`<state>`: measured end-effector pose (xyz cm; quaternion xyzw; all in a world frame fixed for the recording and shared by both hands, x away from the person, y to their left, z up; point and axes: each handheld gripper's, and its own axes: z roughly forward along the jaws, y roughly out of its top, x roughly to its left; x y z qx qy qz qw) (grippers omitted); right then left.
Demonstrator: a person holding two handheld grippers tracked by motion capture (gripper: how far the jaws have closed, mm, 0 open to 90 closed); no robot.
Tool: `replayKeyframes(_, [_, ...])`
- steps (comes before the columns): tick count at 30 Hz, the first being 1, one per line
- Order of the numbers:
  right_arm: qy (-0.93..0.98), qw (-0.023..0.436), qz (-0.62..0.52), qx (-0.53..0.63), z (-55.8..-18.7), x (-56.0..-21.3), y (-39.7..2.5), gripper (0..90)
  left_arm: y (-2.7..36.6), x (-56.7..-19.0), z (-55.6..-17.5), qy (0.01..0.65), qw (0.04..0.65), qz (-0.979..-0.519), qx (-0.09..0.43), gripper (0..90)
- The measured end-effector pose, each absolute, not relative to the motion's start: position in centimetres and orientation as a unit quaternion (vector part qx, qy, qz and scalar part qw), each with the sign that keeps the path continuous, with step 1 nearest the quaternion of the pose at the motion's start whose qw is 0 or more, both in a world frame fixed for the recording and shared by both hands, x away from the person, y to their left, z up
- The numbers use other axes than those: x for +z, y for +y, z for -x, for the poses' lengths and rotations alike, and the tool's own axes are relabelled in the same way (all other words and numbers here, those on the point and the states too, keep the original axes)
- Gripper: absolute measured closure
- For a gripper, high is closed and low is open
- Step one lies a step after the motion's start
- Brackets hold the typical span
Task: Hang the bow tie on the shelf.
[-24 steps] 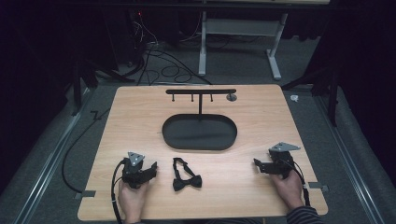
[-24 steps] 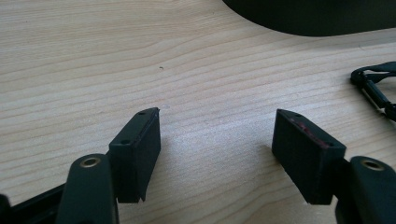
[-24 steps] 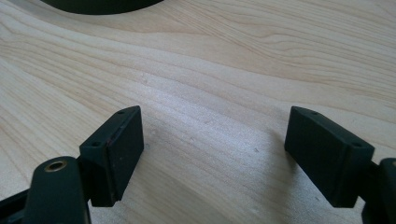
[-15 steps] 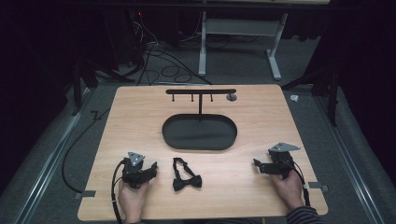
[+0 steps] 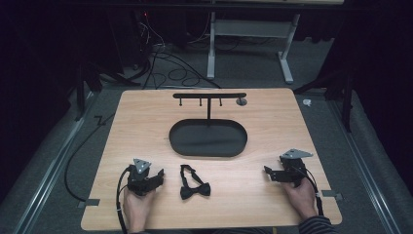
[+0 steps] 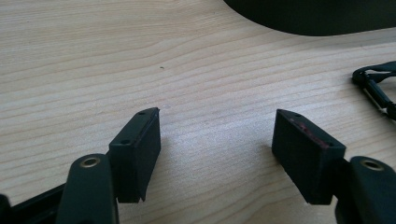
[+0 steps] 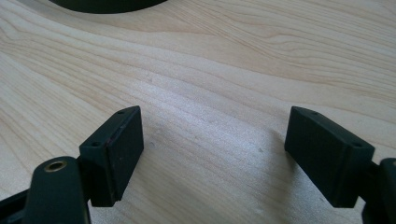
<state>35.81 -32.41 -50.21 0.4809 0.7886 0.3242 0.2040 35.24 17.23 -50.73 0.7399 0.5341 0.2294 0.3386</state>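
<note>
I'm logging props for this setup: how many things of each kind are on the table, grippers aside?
Black bow tie: 1
Black T-bar hanger stand with oval tray base: 1
Small grey round piece beside the bar: 1
Total: 3

My counter (image 5: 146,122) is pale wood, lit bright in a dark room. Around it I see grey floor (image 5: 48,161), with black cables (image 5: 165,58) tangled beyond the far edge, and a white desk frame (image 5: 253,34) standing behind them.
</note>
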Motion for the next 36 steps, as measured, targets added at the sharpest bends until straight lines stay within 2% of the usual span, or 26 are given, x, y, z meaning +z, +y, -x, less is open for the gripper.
replayKeyframes(12, [0.790,0.204,-0.477,0.326,-35.8,-50.2,-32.4,20.6,17.4,-50.5,-35.3,0.537,0.336,-0.740,0.227,36.9])
replayKeyframes(21, [0.792,0.202,-0.474,0.327,-35.8,-50.2,-32.3,20.6,17.7,-49.5,-34.7,0.549,0.369,-0.723,0.199,38.7])
replayKeyframes(36, [0.792,0.203,-0.474,0.327,-35.8,-50.2,-32.3,20.7,15.3,-46.5,-34.1,0.514,0.390,-0.741,0.188,41.9])
